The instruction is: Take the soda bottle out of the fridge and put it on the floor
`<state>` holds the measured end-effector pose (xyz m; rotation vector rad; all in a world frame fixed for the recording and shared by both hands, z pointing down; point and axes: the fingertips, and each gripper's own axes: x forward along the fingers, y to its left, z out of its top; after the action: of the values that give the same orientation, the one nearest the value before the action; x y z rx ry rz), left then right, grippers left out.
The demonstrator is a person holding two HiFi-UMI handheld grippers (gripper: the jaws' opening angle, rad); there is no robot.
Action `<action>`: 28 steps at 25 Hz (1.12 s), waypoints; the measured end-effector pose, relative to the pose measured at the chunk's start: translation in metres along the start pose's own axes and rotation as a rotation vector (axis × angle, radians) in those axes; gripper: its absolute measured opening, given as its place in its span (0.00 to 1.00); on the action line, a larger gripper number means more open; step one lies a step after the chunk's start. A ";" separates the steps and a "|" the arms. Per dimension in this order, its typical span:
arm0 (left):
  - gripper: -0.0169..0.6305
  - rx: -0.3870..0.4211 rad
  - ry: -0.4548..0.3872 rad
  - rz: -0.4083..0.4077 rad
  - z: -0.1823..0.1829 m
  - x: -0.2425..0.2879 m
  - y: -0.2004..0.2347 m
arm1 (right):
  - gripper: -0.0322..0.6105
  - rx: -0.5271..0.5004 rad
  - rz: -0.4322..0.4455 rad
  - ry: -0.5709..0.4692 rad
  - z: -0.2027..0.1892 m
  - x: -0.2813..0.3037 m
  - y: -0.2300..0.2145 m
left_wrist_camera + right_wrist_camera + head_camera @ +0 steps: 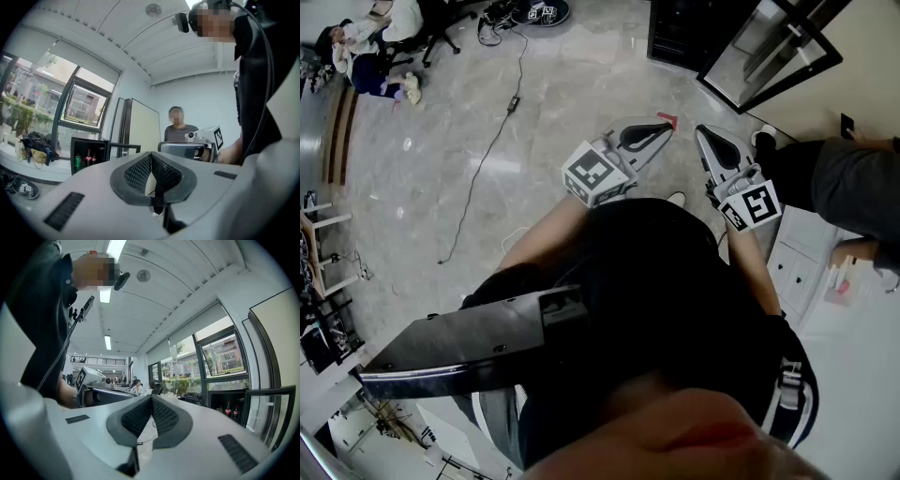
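Note:
The small black fridge (684,33) stands on the floor ahead with its glass door (769,47) swung open. In the left gripper view, soda bottles (88,158) with red caps stand inside the fridge (86,157) beside a green can (77,161). The right gripper view shows the same bottles (228,409) at the far right. My left gripper (664,125) and right gripper (705,134) are both held in front of my body, well short of the fridge. Each one (151,155) (151,398) is shut with nothing between its pads.
A black cable (492,141) runs across the marble floor. A person in grey (853,187) stands at the right by white drawers (797,262). Seated people (370,42) and chairs are at the far left. Dark bags (37,143) lie under the window.

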<state>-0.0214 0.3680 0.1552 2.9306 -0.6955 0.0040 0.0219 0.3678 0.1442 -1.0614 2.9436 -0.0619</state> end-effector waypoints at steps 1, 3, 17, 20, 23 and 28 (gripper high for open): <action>0.03 0.003 0.002 0.000 -0.001 0.000 -0.001 | 0.07 -0.006 0.002 0.002 -0.001 -0.001 0.000; 0.03 0.009 0.005 0.003 -0.002 0.001 -0.003 | 0.07 -0.013 0.003 0.003 -0.002 -0.002 0.000; 0.03 0.007 0.015 0.025 -0.005 0.022 -0.010 | 0.07 -0.009 0.050 -0.016 -0.001 -0.018 -0.012; 0.03 0.014 0.018 0.028 -0.004 0.031 -0.012 | 0.07 -0.004 0.059 -0.018 -0.002 -0.023 -0.019; 0.03 0.019 0.025 0.034 -0.006 0.043 -0.014 | 0.07 0.004 0.055 -0.017 -0.004 -0.030 -0.032; 0.03 0.015 0.042 0.051 -0.010 0.067 -0.015 | 0.07 -0.017 0.074 0.003 -0.006 -0.038 -0.049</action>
<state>0.0454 0.3521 0.1655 2.9164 -0.7669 0.0763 0.0823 0.3543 0.1525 -0.9533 2.9879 -0.0372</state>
